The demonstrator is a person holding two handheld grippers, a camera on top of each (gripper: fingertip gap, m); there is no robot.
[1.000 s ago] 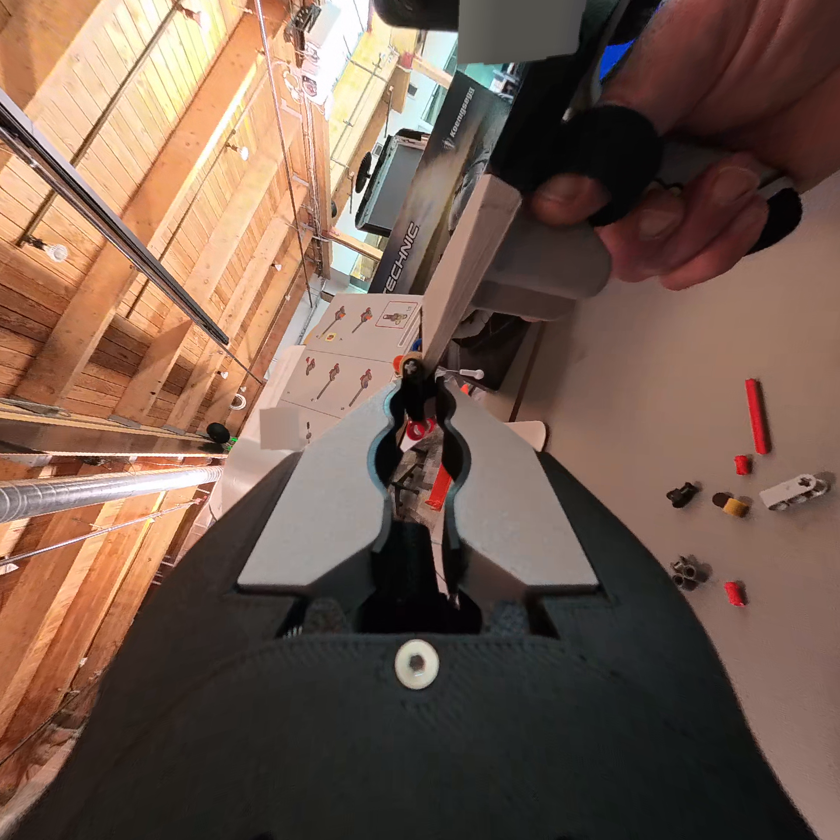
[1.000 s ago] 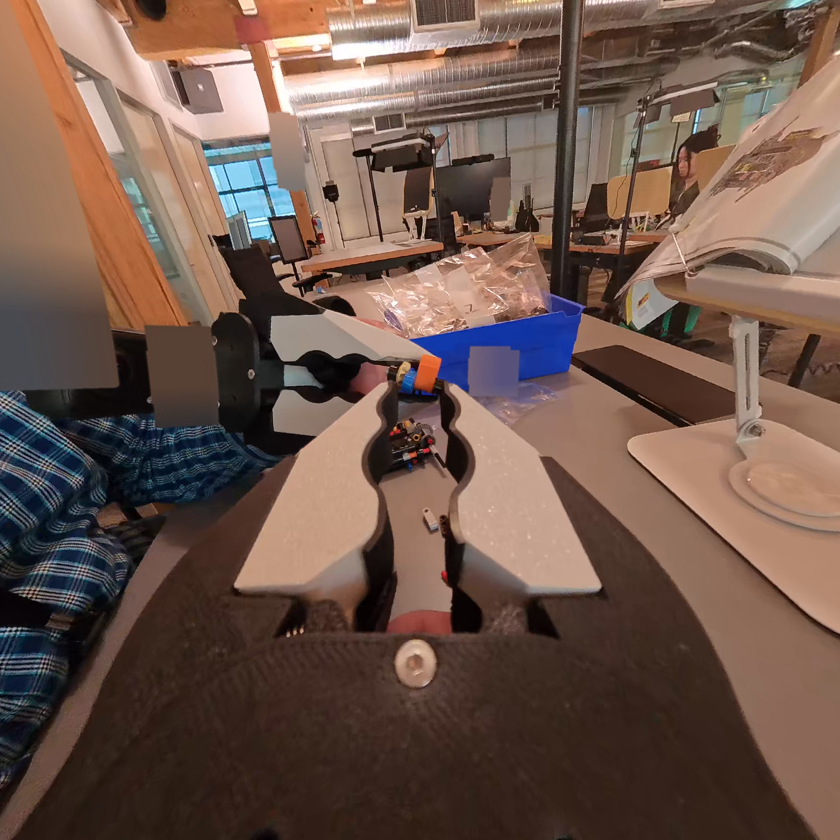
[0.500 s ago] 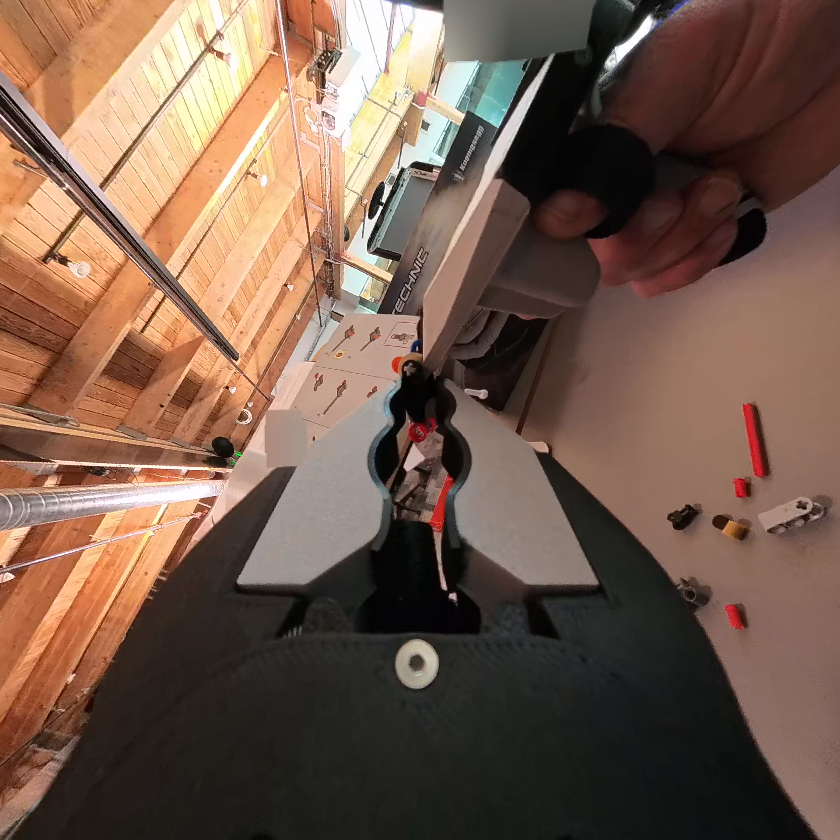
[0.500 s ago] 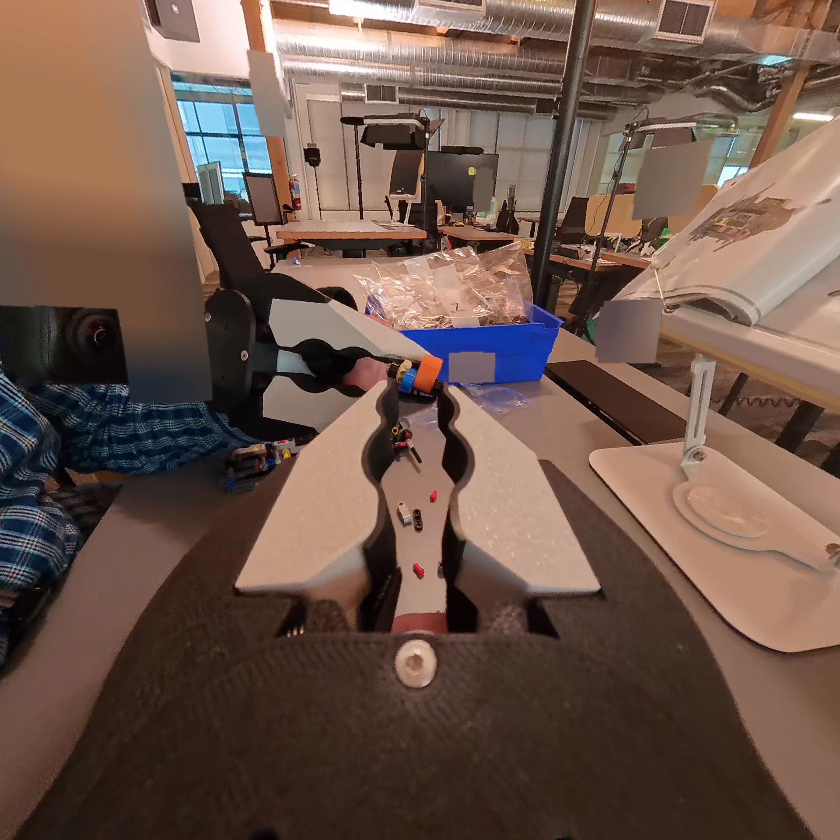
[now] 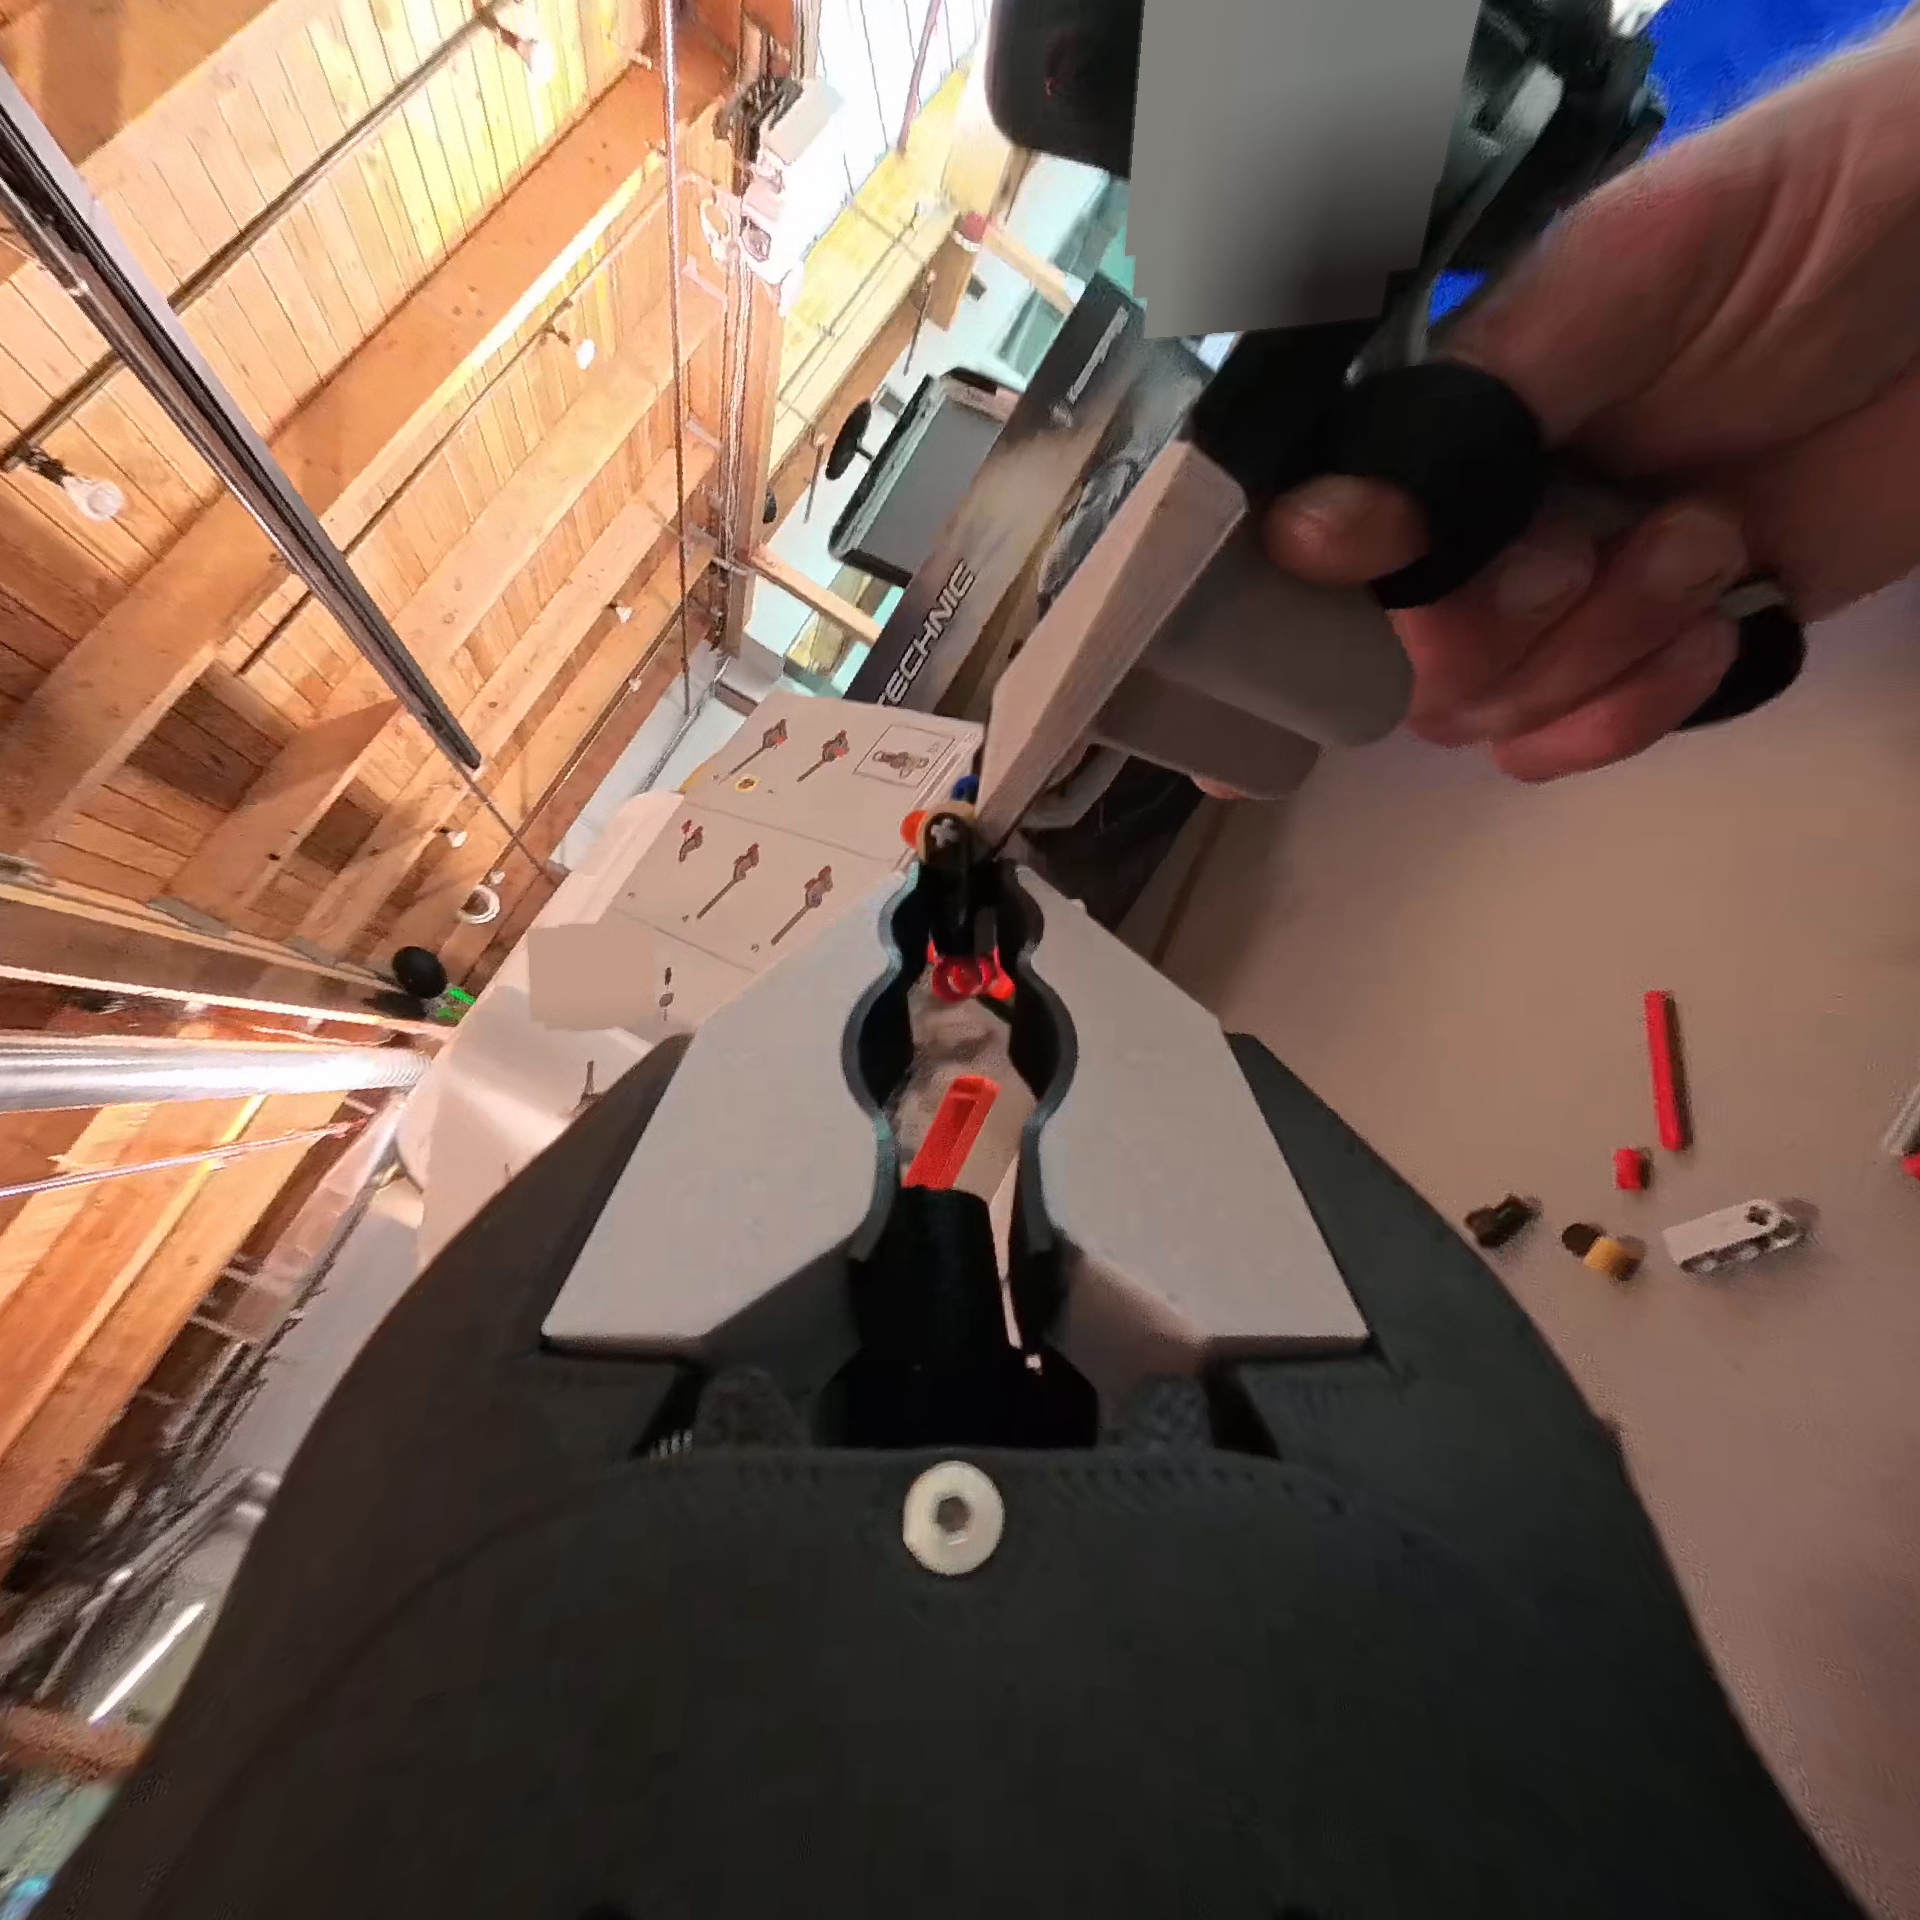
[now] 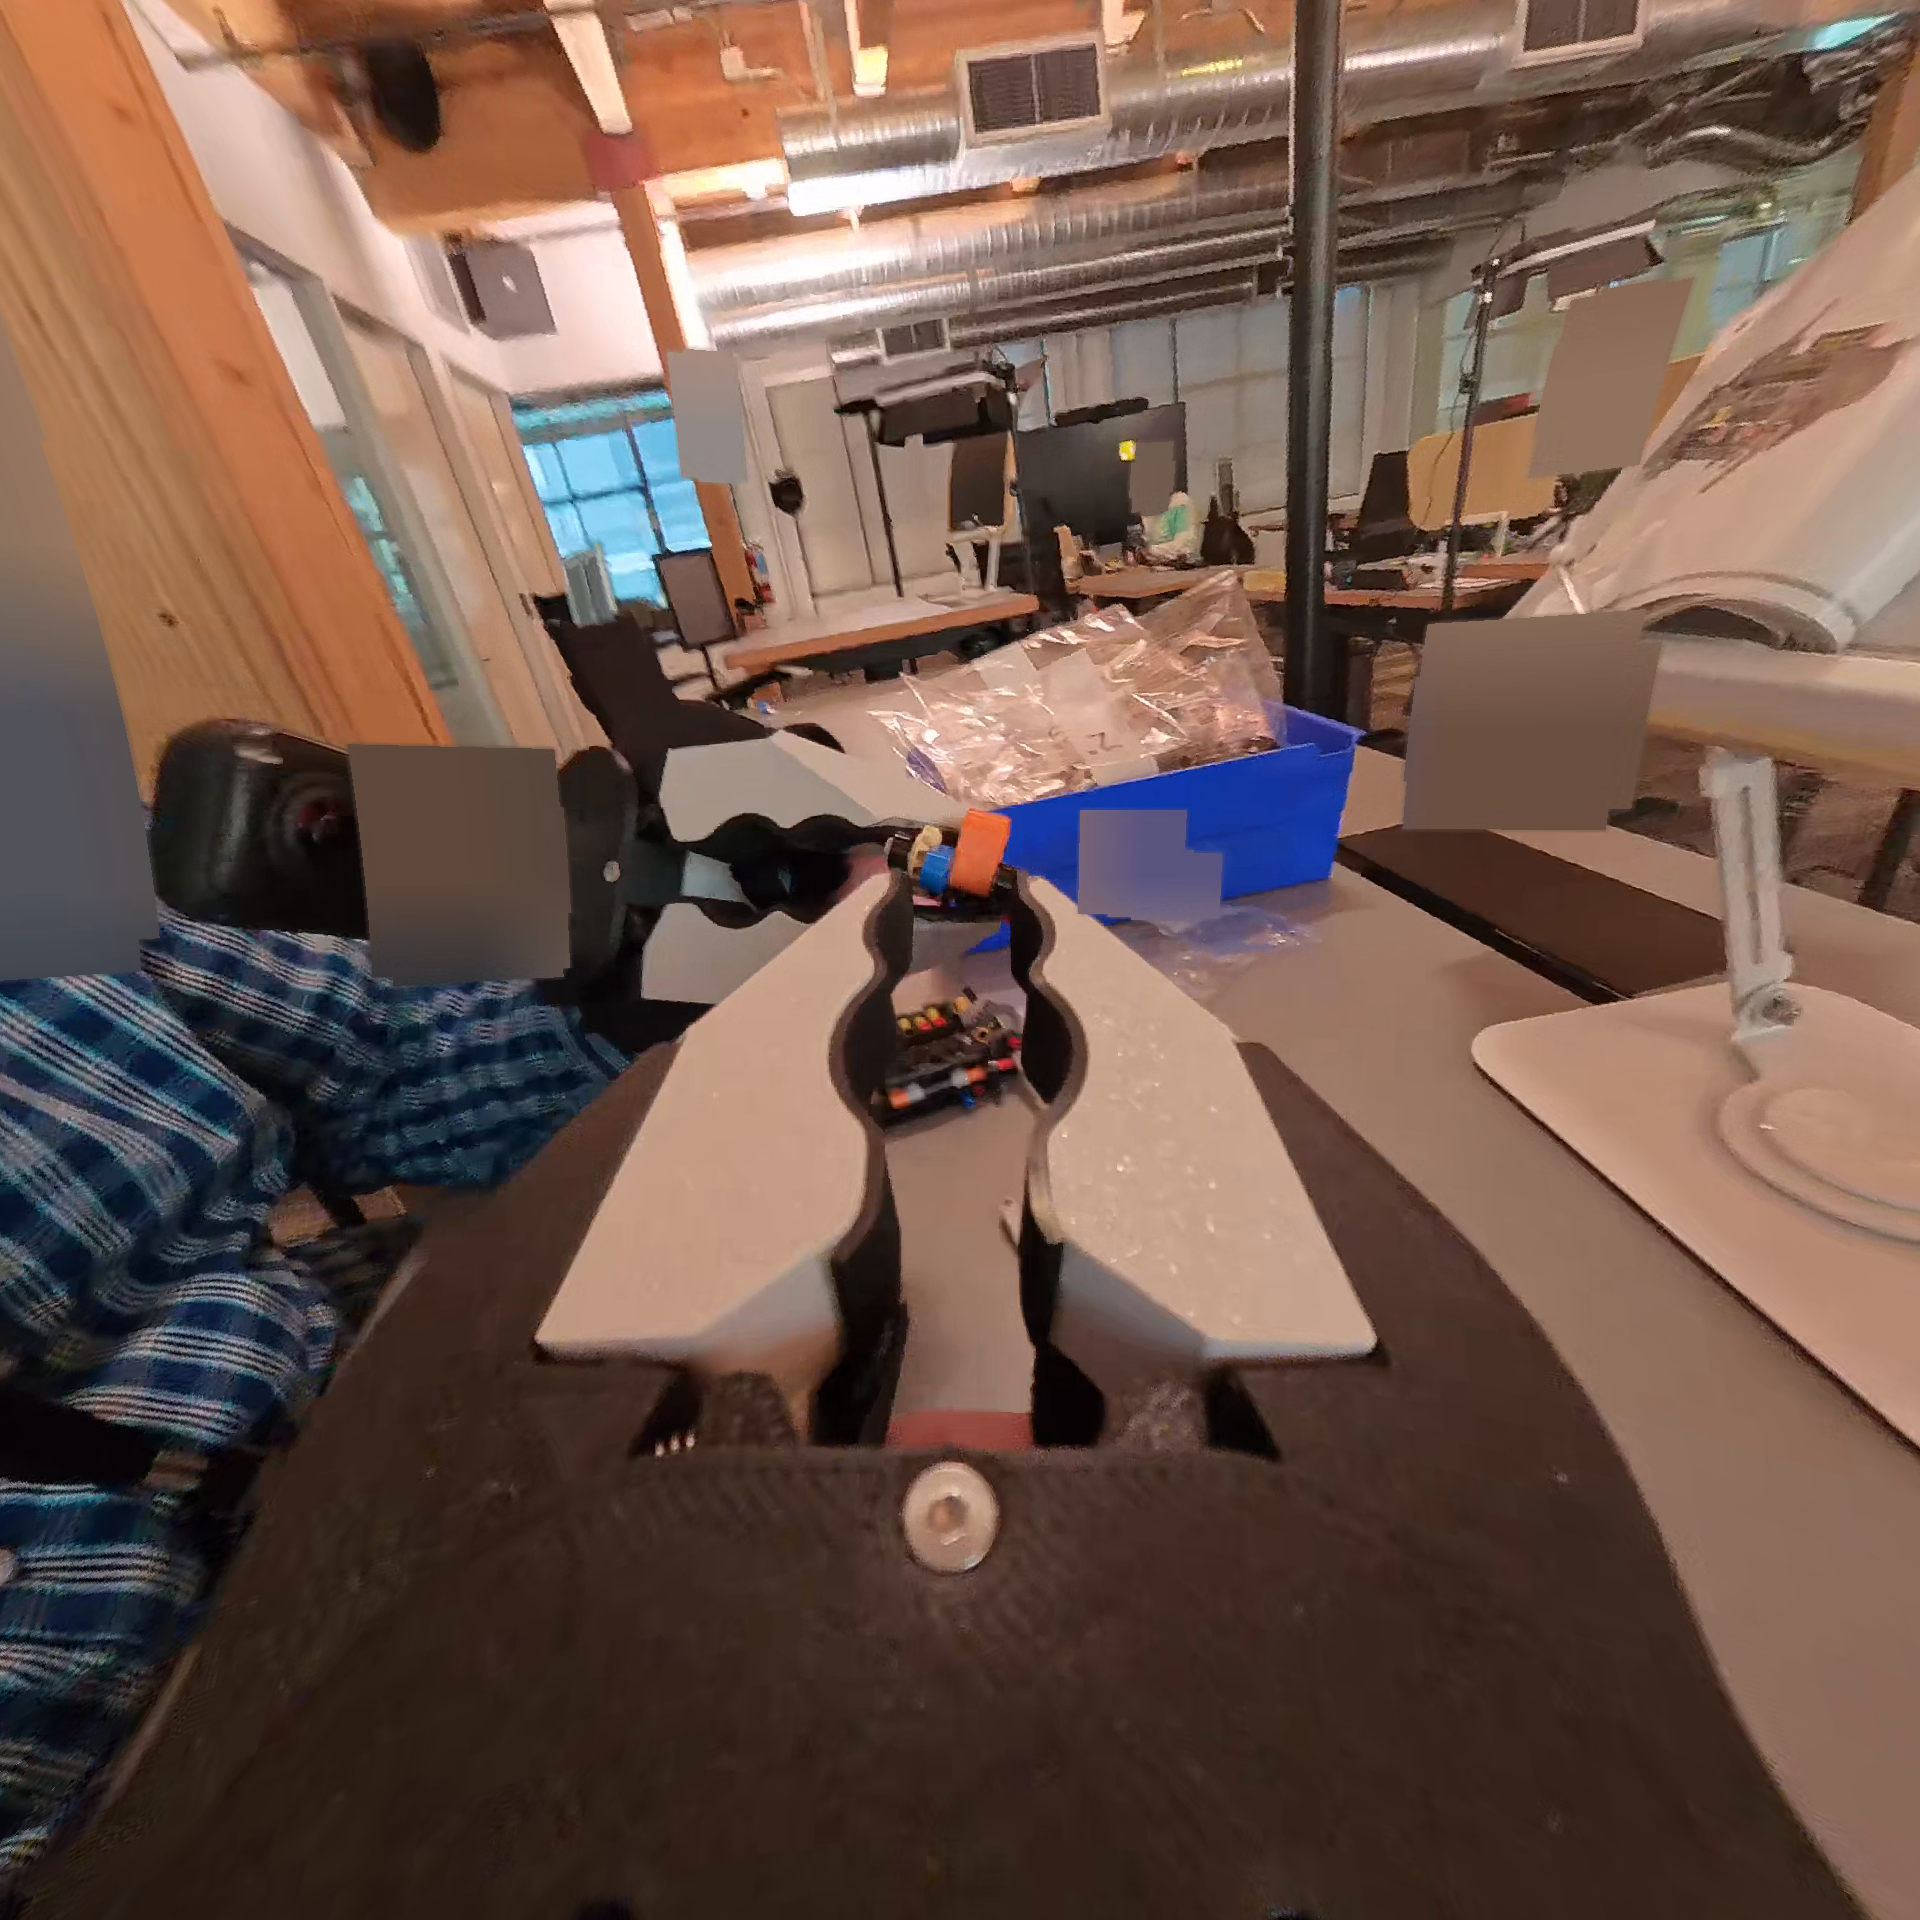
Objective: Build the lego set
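A small lego assembly (image 5: 948, 831), a black axle with red, blue and orange parts, is held in the air between both grippers. My left gripper (image 5: 956, 883) is shut on its black axle; a red part (image 5: 964, 977) sits between the fingers. My right gripper (image 6: 961, 899) is shut on the other end, by the orange and blue parts (image 6: 971, 868). The right gripper (image 5: 1003, 795) comes in from the upper right in the left wrist view. The left gripper (image 6: 831, 831) reaches in from the left in the right wrist view. A part-built black model (image 6: 940, 1060) lies on the table below.
Loose parts lie on the grey table: a red axle (image 5: 1665, 1070), a red bush (image 5: 1631, 1167), a black pin (image 5: 1501, 1218), a yellow piece (image 5: 1608, 1254), a pale connector (image 5: 1735, 1231). A blue bin (image 6: 1247, 821) of bags stands behind. A booklet (image 6: 1766, 468) rests on a white stand (image 6: 1662, 1101). My left and right fingertips are right by each other.
Both grippers have stayed joined at the small assembly. The right gripper has tilted, so the black model now shows between its fingers. The loose parts have slid right in the left view.
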